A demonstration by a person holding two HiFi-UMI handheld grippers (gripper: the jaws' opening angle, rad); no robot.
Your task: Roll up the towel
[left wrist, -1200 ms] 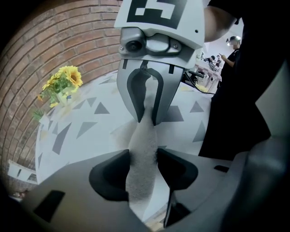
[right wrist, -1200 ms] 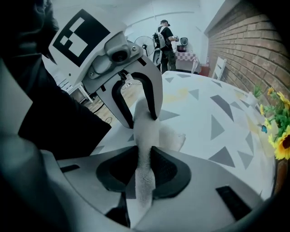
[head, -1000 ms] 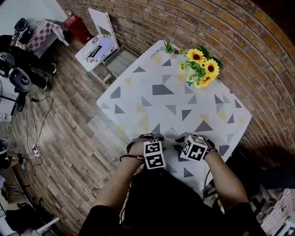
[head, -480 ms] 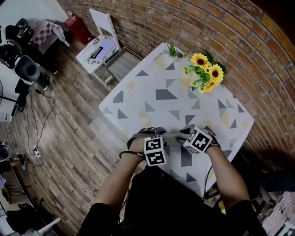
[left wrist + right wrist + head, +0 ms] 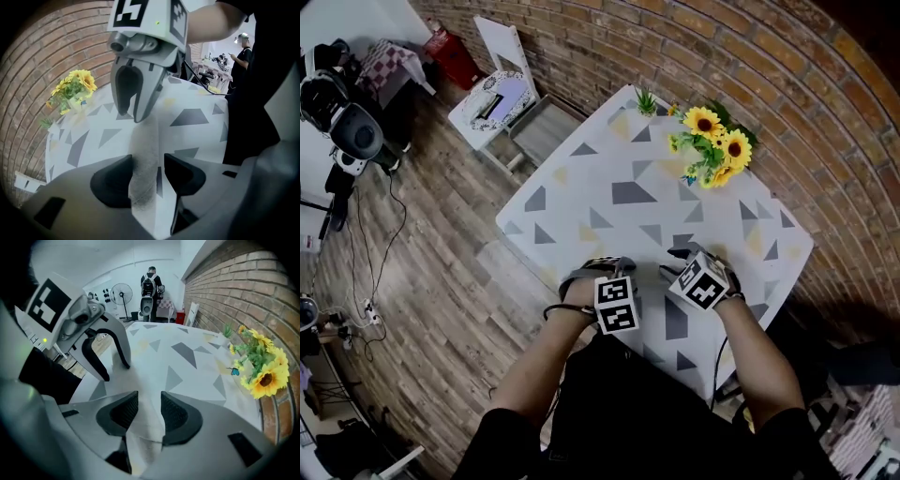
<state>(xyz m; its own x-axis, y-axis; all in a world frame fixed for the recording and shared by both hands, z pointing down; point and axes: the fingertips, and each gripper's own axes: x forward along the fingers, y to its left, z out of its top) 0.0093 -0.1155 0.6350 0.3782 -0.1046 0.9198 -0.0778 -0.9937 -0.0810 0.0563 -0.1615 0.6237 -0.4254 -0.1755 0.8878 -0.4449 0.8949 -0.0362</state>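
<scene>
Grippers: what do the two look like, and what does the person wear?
The left gripper and the right gripper each have a light grey body, black ribbed pads and a white cube with black square markers. The person wears a dark top; the forearms are bare.

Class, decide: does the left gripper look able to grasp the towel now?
Likely yes: the left gripper has just been opening its jaws, and the towel lies between them; nothing blocks it.

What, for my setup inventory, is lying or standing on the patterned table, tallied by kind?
Towel: 1
Sunflower bouquet: 1
Small green plant: 1
Total: 3
</scene>
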